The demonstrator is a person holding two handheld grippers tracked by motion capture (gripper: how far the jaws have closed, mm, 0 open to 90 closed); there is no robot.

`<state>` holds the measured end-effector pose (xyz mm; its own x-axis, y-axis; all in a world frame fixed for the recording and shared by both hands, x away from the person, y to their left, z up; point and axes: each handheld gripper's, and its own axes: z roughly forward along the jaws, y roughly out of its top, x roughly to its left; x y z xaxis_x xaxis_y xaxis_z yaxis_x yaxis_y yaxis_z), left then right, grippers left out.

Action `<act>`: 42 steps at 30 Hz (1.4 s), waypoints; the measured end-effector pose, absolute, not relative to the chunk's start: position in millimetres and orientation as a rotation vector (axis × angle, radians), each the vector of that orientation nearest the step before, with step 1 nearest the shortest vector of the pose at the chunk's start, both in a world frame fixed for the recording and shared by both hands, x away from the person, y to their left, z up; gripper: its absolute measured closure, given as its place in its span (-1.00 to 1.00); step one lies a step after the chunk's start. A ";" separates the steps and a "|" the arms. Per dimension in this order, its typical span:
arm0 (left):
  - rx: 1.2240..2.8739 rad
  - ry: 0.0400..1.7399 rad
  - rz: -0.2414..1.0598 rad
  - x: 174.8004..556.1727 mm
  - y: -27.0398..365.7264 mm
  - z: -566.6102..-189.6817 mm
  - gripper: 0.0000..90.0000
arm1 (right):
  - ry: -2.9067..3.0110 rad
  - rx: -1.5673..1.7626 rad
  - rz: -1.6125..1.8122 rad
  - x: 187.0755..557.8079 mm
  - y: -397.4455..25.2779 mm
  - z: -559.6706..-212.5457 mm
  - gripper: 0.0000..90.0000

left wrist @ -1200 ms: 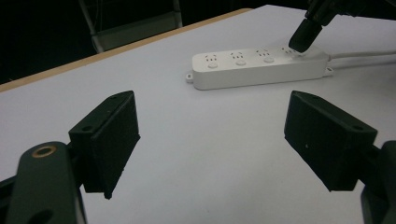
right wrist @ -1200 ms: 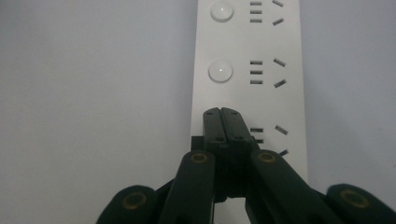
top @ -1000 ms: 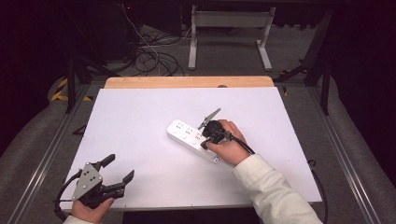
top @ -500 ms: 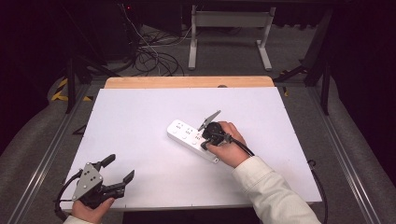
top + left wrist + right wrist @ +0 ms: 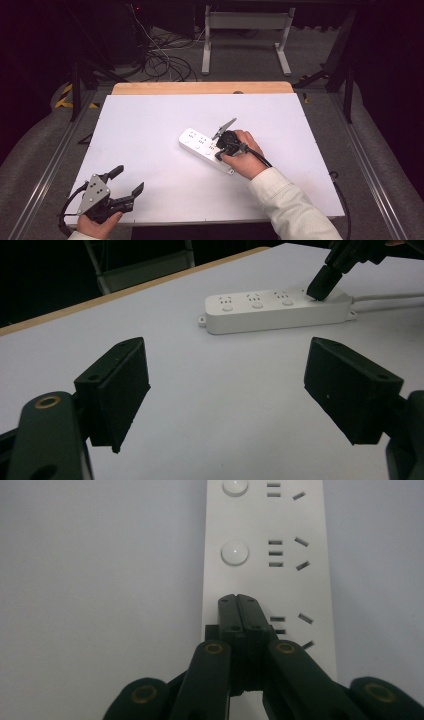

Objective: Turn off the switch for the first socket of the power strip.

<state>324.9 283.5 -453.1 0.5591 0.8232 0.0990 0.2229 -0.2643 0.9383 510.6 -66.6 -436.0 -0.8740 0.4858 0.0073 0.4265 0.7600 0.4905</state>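
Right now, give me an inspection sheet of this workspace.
Surface: white table top, wooden strip along the far edge.
Job's things: white power strip lying flat, round buttons beside its sockets.
Clutter: nothing seen.
Grippers: right hand-held gripper shut, tips on the strip where a button would sit; left hand-held gripper open at the near left corner.
Cables: strip's white cord; loose cables on the floor.
Surroundings: dark room, metal frame legs.
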 end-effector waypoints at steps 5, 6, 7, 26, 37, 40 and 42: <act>1.784 0.864 0.742 324.8 283.2 -453.2 -0.59 | 2.826 0.744 0.717 510.3 -64.9 -435.7 1.00; 1.790 0.858 0.746 325.0 283.5 -453.0 -0.59 | 2.825 0.747 0.713 509.4 -63.8 -435.7 1.00; 1.790 0.858 0.746 325.0 283.5 -453.0 -0.59 | 2.824 0.734 0.695 509.4 -63.0 -436.2 1.00; 1.781 0.870 0.737 325.0 283.2 -453.3 -0.59 | 2.701 0.683 0.979 495.8 -76.8 -393.5 1.00; 1.782 0.862 0.742 325.3 283.9 -453.0 -0.59 | 2.675 0.664 1.015 489.4 -79.3 -385.9 1.00; 1.780 0.865 0.741 324.9 283.7 -453.0 -0.59 | 2.673 0.644 1.023 487.9 -78.9 -384.3 1.00; 1.783 0.863 0.741 325.0 283.7 -452.9 -0.59 | 2.669 0.646 1.027 487.1 -79.5 -383.1 1.00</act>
